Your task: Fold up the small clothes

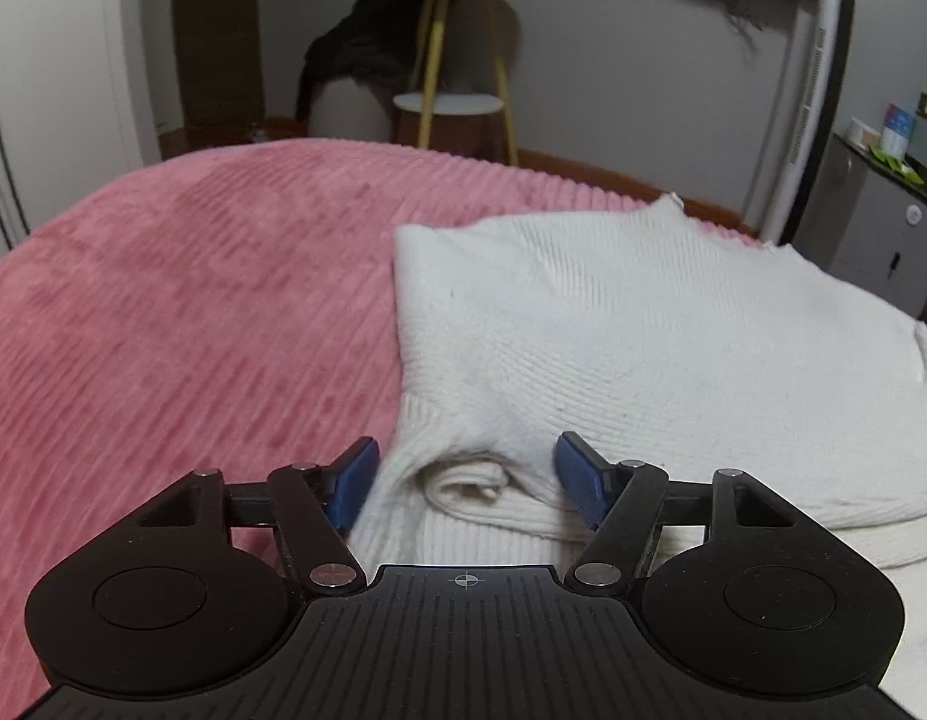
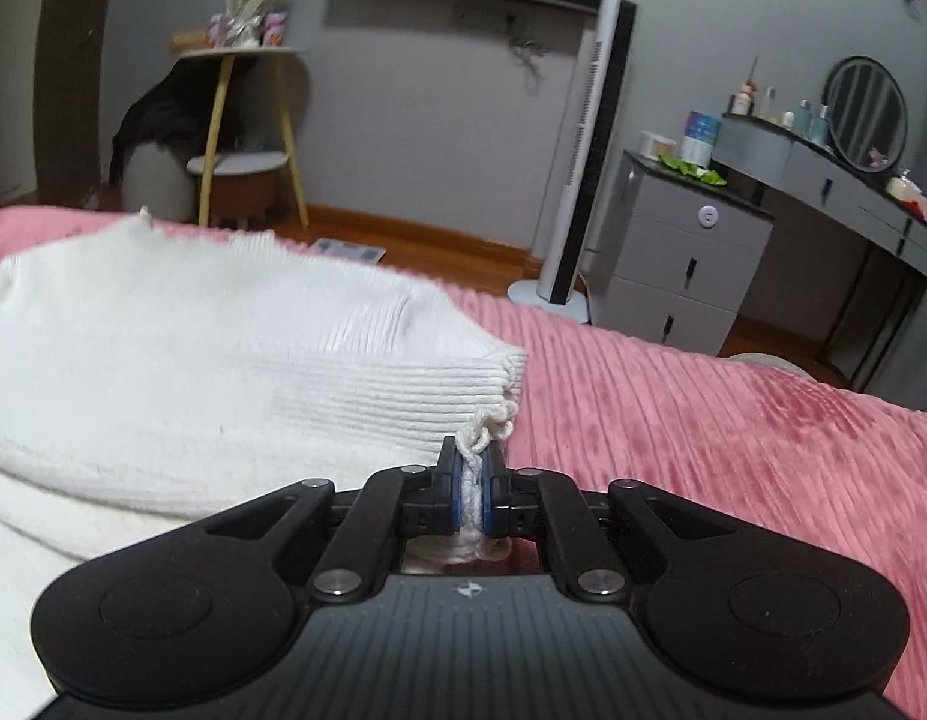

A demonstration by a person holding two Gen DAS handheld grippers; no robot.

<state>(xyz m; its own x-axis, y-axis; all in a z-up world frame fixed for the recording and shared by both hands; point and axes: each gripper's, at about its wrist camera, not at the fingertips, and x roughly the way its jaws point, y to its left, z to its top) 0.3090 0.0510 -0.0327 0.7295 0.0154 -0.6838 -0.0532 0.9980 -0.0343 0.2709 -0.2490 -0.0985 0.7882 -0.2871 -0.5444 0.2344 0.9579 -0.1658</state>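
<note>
A white knitted sweater (image 1: 643, 330) lies partly folded on a pink ribbed bedspread (image 1: 181, 312). My left gripper (image 1: 466, 471) is open, its blue pads either side of a bunched ribbed hem at the sweater's near left corner, not closed on it. In the right wrist view the sweater (image 2: 193, 348) spreads to the left. My right gripper (image 2: 472, 483) is shut on the sweater's ribbed corner at its right edge; white knit shows squeezed between the blue pads.
The pink bedspread (image 2: 733, 450) extends right of the sweater. Beyond the bed stand a yellow-legged side table (image 2: 241, 120), a tower fan (image 2: 583, 180), a grey drawer unit (image 2: 685, 246) and a dressing table with a round mirror (image 2: 865, 114).
</note>
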